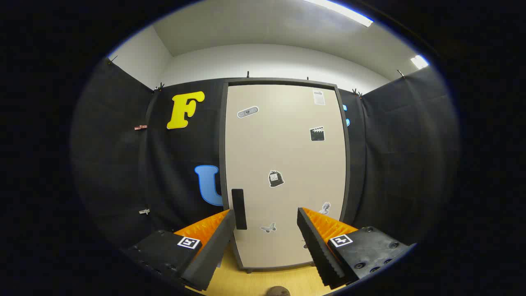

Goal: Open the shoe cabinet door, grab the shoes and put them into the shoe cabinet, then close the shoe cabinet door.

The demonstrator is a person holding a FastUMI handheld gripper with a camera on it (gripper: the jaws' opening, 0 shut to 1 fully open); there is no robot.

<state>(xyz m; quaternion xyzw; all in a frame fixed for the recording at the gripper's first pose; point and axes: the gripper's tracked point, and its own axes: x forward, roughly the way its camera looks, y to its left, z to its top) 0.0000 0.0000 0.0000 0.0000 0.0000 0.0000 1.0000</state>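
Beige and matte, the shoe cabinet door (283, 164) stands shut beyond the fingers, upright and framed all round by a dark grey border. The shoe cabinet (224, 135) rests on a pale wooden floor (263, 279), with the booth's black cloth wall hanging on both sides and behind it.

A dark, upright rectangular handle (238, 208) sits on the door near its lower left edge, just past the tip of the left finger. Several stickers are scattered over the panel: a grey oval one (248, 112) near the top left, a pale printed label (318, 97) at the top right, a black clapperboard sticker (317, 134) below that, a dark bag-shaped one (275, 178) near the middle, a small grey figure (325, 207) low on the right, and a butterfly sticker (268, 227) low down, seen in the gap between the fingers.

The gripper (266, 218) is held off from the cabinet with its fingers spread wide and nothing between them; neither finger touches the door or the handle. A small, rounded dark object (277, 291) shows on the floor at the near edge, below the fingers; what it is cannot be told.
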